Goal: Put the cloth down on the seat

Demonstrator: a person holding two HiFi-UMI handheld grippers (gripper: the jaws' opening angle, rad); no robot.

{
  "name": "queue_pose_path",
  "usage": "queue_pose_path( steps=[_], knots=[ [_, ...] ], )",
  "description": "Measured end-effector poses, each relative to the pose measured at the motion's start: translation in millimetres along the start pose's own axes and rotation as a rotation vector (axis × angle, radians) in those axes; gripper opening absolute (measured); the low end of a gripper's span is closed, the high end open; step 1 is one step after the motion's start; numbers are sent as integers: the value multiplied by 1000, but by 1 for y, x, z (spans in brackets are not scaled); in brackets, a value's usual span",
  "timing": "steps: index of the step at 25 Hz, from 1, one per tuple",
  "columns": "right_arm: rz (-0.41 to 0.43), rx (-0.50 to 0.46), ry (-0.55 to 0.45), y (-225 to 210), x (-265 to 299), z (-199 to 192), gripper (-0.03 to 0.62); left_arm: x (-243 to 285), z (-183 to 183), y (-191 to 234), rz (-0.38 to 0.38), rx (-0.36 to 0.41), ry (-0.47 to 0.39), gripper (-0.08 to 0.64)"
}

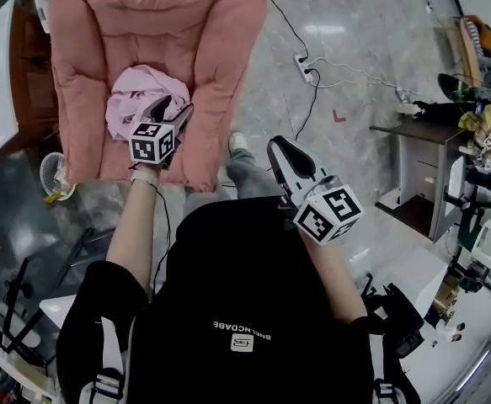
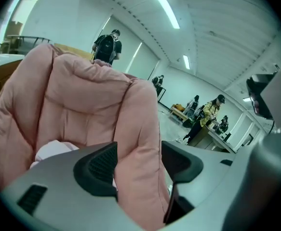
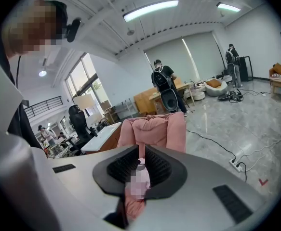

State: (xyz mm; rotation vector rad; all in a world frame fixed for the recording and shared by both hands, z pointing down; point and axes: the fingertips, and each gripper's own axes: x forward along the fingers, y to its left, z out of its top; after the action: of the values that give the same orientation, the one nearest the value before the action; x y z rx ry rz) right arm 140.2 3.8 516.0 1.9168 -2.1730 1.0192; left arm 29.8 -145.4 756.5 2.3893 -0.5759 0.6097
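Left tool (image 1: 171, 108) stands spread wide, nothing between its jaws, just at the pink cloth (image 1: 140, 91) bunched in the middle of the seat (image 1: 93, 146). I judge the drop made; I'd draw back over the seat's front edge without snagging a fold. My right tool (image 1: 280, 151) is pressed together, empty, well apart.

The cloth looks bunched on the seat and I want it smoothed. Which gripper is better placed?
Likely left: the left gripper hangs open beside the cloth on the seat; the right gripper is shut, back by the person's torso.
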Motion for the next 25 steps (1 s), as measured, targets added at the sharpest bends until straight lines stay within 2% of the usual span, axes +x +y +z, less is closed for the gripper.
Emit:
queue_pose_path(
  steps=[5,6,8,12,19,25],
  knots=[
    [29,-10,-14,0,2,11,59,-23,38,-20,-15,46,-75,284],
    [36,-13,-18,0,3,14,58,-30,47,-24,-4,69,-98,254],
    [53,-19,-27,-1,6,20,58,-45,66,-29,27,109,-155,129],
    [97,-38,-42,1,15,34,58,-71,95,-39,47,120,-235,48],
    [192,-132,-52,12,35,61,58,-114,139,-74,10,112,-334,15],
    [283,-149,-65,24,56,84,58,-154,174,-93,50,114,-404,15]
  ],
)
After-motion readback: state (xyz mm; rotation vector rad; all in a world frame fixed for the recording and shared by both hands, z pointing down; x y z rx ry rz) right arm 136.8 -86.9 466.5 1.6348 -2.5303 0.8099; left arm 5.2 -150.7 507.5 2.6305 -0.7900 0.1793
